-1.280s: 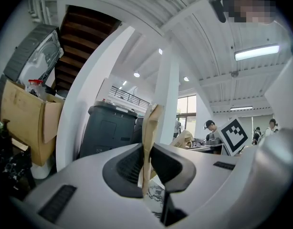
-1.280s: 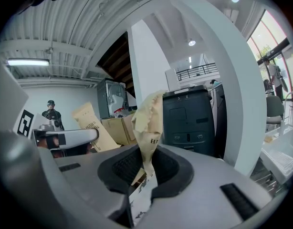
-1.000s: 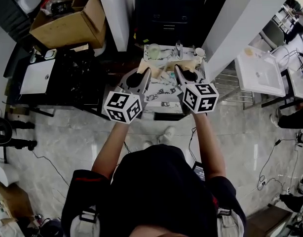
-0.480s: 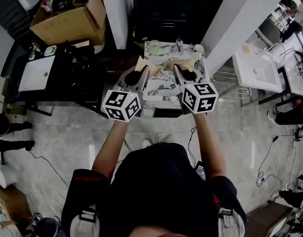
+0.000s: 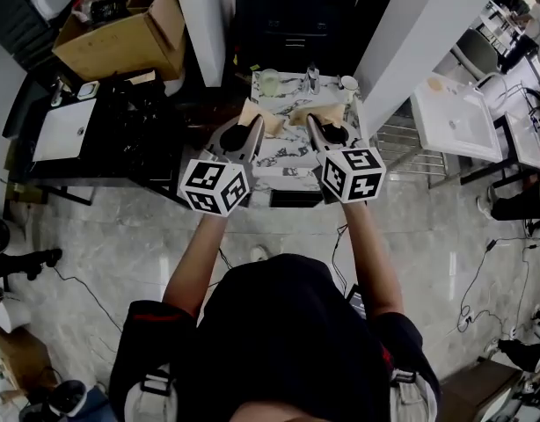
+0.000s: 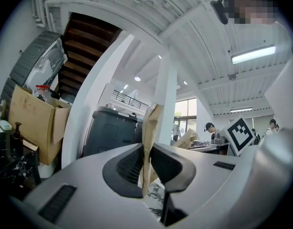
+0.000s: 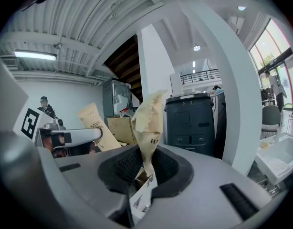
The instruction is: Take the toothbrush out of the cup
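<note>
My left gripper (image 5: 255, 123) is shut on a flat tan paper packet (image 6: 150, 128) that stands up between its pads. My right gripper (image 5: 310, 121) is shut on a second, crumpled tan packet (image 7: 149, 116) with dark print. Both hover side by side over a small marble-patterned table (image 5: 283, 152). In the right gripper view the left gripper's packet (image 7: 93, 128) shows at the left. A clear cup (image 5: 270, 82), a small bottle (image 5: 312, 77) and a white cup (image 5: 349, 83) stand at the table's far edge. No toothbrush can be made out.
A black table (image 5: 120, 126) with clutter and a white tray stands to the left, with a cardboard box (image 5: 120, 33) behind it. White pillars (image 5: 204, 25) flank the marble table. A wire rack (image 5: 397, 143) and a white basin (image 5: 455, 117) are at the right. A dark bin (image 7: 192, 123) stands ahead.
Both hands have drifted slightly over the table with their packets, grips unchanged. A teal object seen between the grippers a second ago no longer shows.
</note>
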